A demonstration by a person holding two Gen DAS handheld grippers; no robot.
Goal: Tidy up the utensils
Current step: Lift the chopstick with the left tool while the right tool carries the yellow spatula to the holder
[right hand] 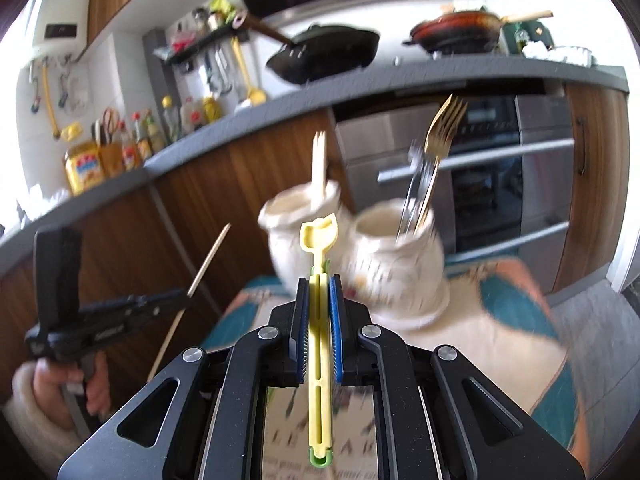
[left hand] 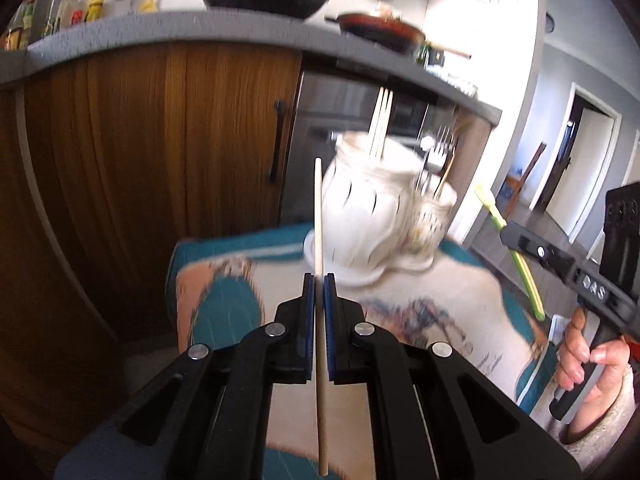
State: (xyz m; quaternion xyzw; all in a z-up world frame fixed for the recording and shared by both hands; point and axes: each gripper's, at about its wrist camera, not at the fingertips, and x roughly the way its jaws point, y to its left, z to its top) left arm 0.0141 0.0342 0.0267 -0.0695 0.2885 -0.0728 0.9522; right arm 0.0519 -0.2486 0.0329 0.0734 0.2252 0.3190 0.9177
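Left gripper [left hand: 319, 280], black with blue pads, jaws closed tight on a single pale wooden chopstick [left hand: 319, 216] standing nearly upright, its tip level with the jars ahead. Right gripper [right hand: 318, 280], same build, jaws pinched on a yellow and green plastic utensil [right hand: 319, 320], held lengthwise with its shaped end pointing at the gap between the jars. Each gripper carried by a bare hand: right hand [left hand: 588, 364] at the right edge of the left view, left hand [right hand: 68, 380] low at the left of the right view.

Two white ceramic jars, joined side by side on one white base, blurred by motion, standing on a table covered with a teal and cream patterned cloth [left hand: 216, 304]. Left jar [right hand: 300, 216]: a few wooden chopsticks [right hand: 319, 168] upright inside, seemingly three in the left view. Right jar [right hand: 400, 256]: metal forks [right hand: 436, 152], one gold and at least one silver, leaning toward the right rim; exact count not readable. Both jar mouths open upward with spare room inside.

Open cloth between grippers and jars. Beyond the table edge, wooden cabinet doors [left hand: 140, 160], a steel oven [right hand: 500, 184], and a grey counter [right hand: 440, 76] carrying two pans.
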